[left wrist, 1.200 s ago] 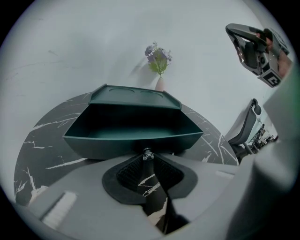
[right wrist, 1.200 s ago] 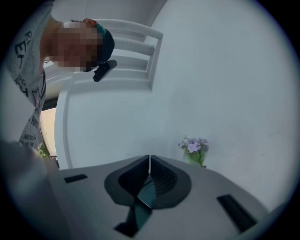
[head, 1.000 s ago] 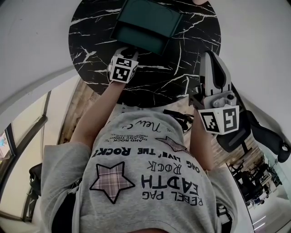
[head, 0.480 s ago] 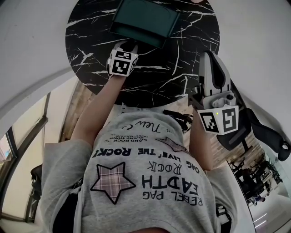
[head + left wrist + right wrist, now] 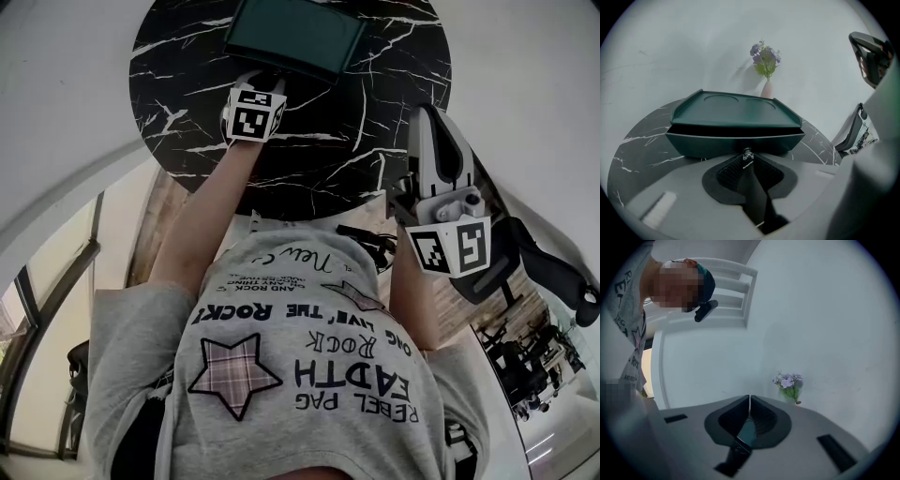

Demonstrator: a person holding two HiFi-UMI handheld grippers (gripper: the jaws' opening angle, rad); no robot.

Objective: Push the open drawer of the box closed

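Note:
A dark green box [image 5: 295,37] stands at the far side of the round black marble table [image 5: 187,112]. In the left gripper view its drawer [image 5: 736,143] sticks out a little below the lid [image 5: 736,112], with a dark gap above the drawer front. My left gripper [image 5: 265,82] is right at the drawer front. Its pads [image 5: 726,171] close on a small silvery knob [image 5: 747,153] in the middle of the drawer. My right gripper [image 5: 429,117] is held up off the table's right edge, shut and empty [image 5: 749,399], facing the white wall.
A small vase of purple flowers [image 5: 765,58] stands by the wall behind the box and also shows in the right gripper view [image 5: 788,382]. A black office chair [image 5: 553,272] is at the right. A white slatted chair [image 5: 731,291] stands behind the person.
My left gripper has moved forward toward the box, and the drawer has slid most of the way in. The right gripper has stayed in place.

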